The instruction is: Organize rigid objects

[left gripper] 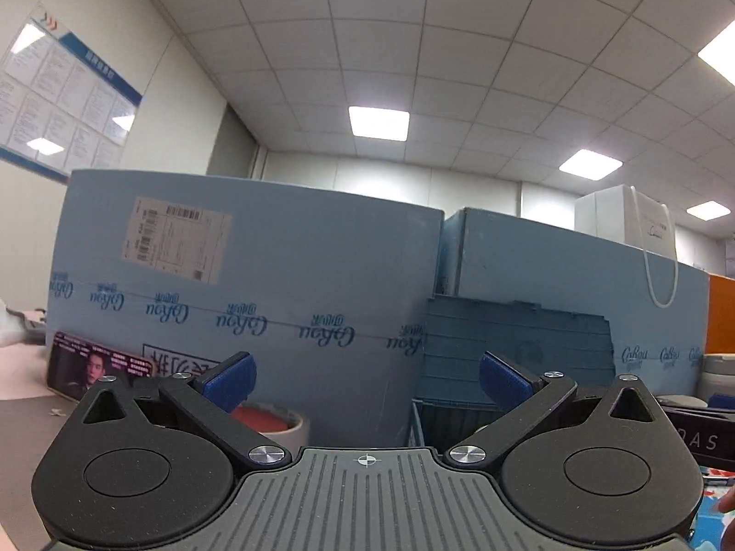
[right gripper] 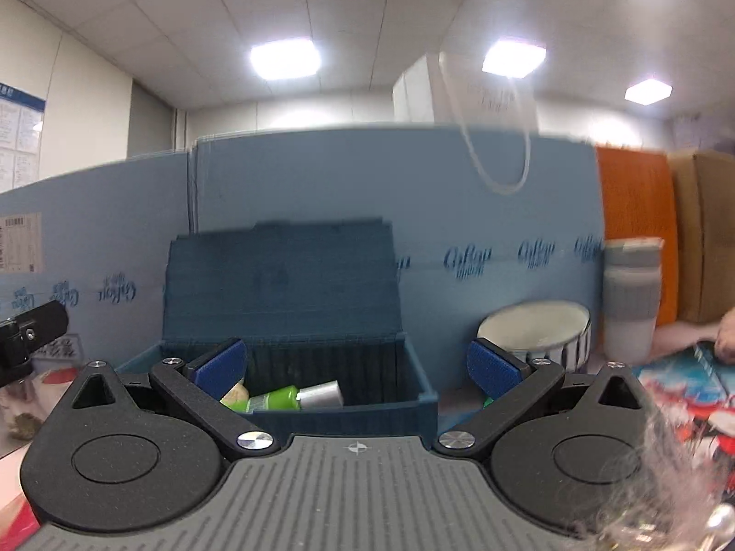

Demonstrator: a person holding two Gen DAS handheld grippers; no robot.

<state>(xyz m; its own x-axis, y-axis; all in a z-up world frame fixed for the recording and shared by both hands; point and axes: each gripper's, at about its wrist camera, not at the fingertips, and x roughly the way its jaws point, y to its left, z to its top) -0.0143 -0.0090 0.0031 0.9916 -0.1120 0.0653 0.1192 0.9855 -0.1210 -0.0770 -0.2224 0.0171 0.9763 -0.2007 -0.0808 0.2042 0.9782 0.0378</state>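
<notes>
While both grippers' jaws gape empty, blue cartons (left gripper: 285,275) wall the desk under ceiling panels (left gripper: 376,46).

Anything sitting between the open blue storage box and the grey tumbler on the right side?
Yes. In the right wrist view a white bowl with a striped side sits between the blue storage box and the grey tumbler.

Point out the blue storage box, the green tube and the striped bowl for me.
blue storage box (right gripper: 349,415): right wrist view, front wall.
green tube (right gripper: 275,398): right wrist view, green body, inside the box.
striped bowl (right gripper: 535,328): right wrist view, inner wall.
</notes>
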